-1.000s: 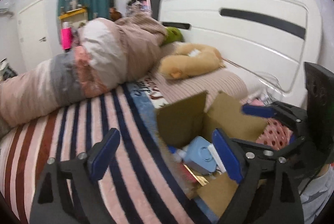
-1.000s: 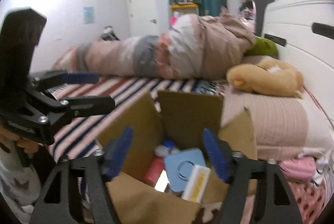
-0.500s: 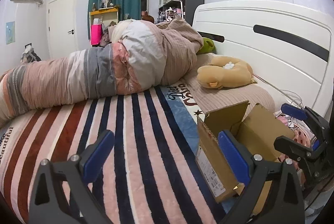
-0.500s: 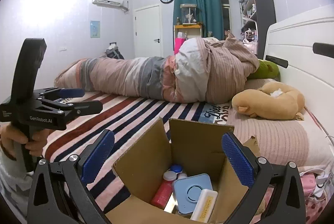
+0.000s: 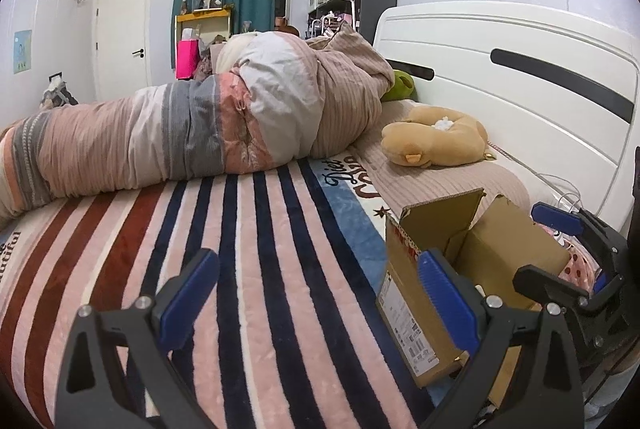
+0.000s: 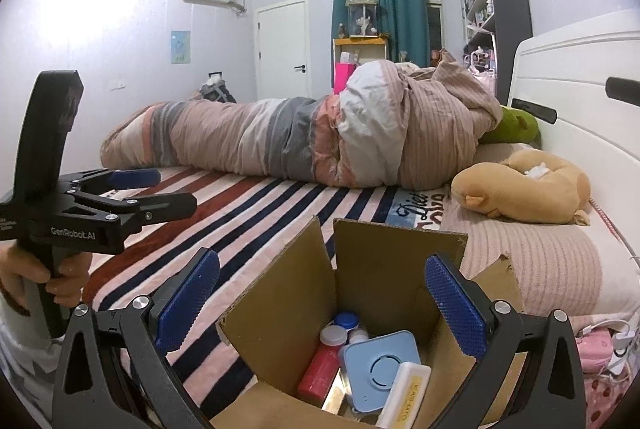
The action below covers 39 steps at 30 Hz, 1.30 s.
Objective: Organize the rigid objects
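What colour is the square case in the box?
Light blue case; right wrist view shows it best.

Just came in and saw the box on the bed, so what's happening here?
A person holds a two-finger gripper in each hand over a bed, sorting small hard items. Both are open and empty: the right gripper hangs above the open cardboard box, which holds a light blue square case, a red bottle and a cream bar. The left gripper points at the striped blanket beside the box.
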Available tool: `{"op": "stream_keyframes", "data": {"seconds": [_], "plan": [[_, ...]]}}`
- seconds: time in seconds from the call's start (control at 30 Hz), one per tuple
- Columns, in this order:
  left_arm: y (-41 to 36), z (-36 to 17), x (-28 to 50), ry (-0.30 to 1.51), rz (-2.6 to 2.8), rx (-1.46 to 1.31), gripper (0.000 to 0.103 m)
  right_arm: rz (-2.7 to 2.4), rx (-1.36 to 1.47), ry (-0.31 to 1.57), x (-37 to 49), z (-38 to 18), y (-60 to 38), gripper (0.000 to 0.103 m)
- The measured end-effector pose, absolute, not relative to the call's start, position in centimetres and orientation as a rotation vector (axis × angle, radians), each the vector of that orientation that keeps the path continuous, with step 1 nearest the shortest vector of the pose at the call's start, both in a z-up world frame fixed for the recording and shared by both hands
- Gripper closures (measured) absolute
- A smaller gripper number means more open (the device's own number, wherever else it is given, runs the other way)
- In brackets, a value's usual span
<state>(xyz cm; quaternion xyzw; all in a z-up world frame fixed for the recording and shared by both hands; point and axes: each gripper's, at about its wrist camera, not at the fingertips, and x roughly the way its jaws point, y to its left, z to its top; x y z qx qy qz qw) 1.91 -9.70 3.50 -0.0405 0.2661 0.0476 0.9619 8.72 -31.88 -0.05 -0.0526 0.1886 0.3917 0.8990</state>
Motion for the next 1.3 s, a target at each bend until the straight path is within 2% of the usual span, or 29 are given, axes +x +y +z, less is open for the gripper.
{"op": "stream_keyframes", "data": {"seconds": [1.3], "plan": [[-9.99,2.97,1.06,0.52,0.14,-0.079,0.004,0.774,-0.089,0.411,8.41,-0.09,-31.99,0.0]]}}
